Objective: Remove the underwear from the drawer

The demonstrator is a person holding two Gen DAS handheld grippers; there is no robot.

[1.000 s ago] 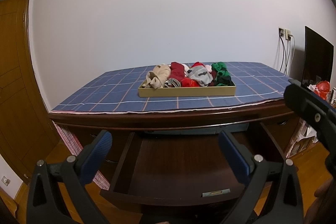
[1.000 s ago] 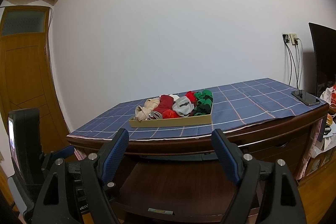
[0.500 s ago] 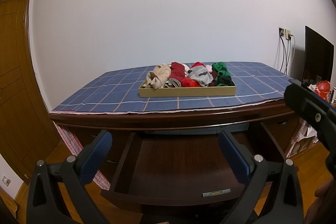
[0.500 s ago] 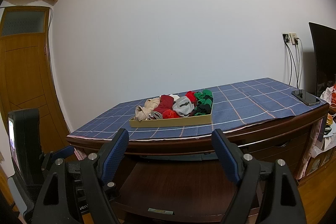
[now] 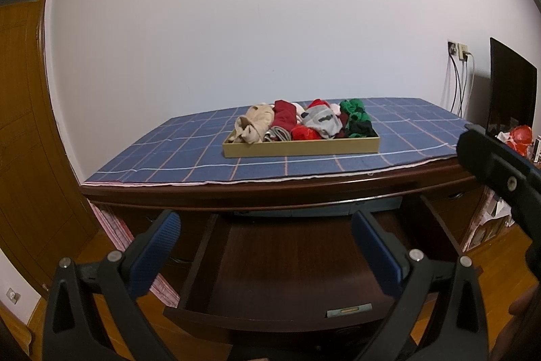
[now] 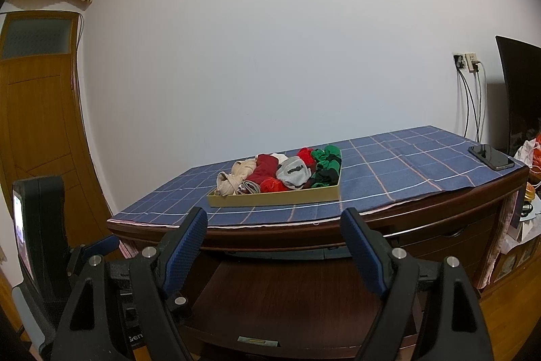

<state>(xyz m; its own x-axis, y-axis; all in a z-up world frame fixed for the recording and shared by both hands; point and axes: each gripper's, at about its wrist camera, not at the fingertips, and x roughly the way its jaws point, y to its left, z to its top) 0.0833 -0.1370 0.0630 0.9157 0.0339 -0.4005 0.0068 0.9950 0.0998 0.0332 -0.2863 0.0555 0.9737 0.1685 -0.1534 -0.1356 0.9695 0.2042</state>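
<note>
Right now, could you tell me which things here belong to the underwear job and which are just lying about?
Job:
- rolled underwear
- tan tray holding it
- open drawer, looks bare
- left gripper, open
- right gripper, open

Lying about:
- phone
- monitor
- checked cloth

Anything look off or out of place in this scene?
Yes: the pulled-out drawer looks bare, while the underwear sits piled in a shallow tray on the tablecloth. A phone lies near the desk's far right edge. Nothing is spilled or damaged.
</note>
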